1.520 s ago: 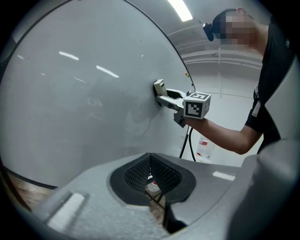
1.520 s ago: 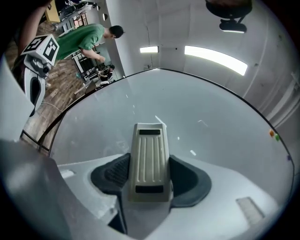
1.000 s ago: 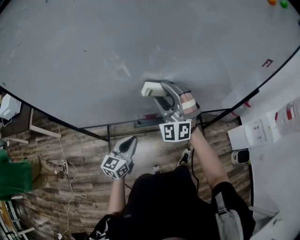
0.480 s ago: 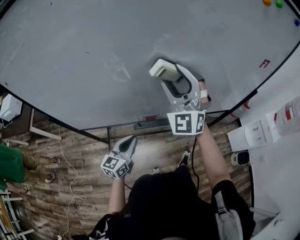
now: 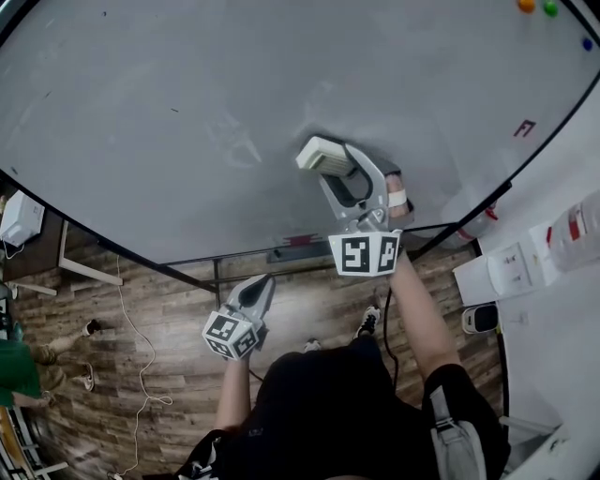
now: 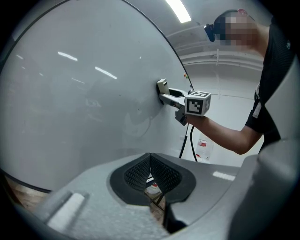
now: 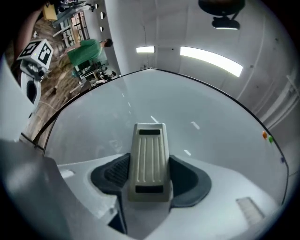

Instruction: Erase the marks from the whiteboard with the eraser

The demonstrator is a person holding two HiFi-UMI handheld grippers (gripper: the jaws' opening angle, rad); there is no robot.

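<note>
The whiteboard (image 5: 141, 84) fills the upper head view, with faint smeared marks (image 5: 232, 145) left of centre and a small red mark (image 5: 523, 128) at the right. My right gripper (image 5: 330, 167) is shut on the beige eraser (image 5: 319, 154), which presses against the board just right of the smears. In the right gripper view the ribbed eraser (image 7: 150, 159) sits between the jaws, pointing at the whiteboard (image 7: 206, 136). My left gripper (image 5: 255, 292) hangs below the board's lower edge, shut and empty; its pads (image 6: 161, 174) meet. From there the eraser (image 6: 162, 87) shows on the whiteboard (image 6: 70, 93).
Orange and green magnets (image 5: 538, 7) stick at the board's top right. A marker tray (image 5: 300, 247) runs below the board's lower edge. White boxes (image 5: 511, 267) stand at the right. A cable (image 5: 141, 356) trails over the wood floor.
The right gripper carried the eraser up and right across the board, then slid it back down a little. The left gripper has stayed where it was.
</note>
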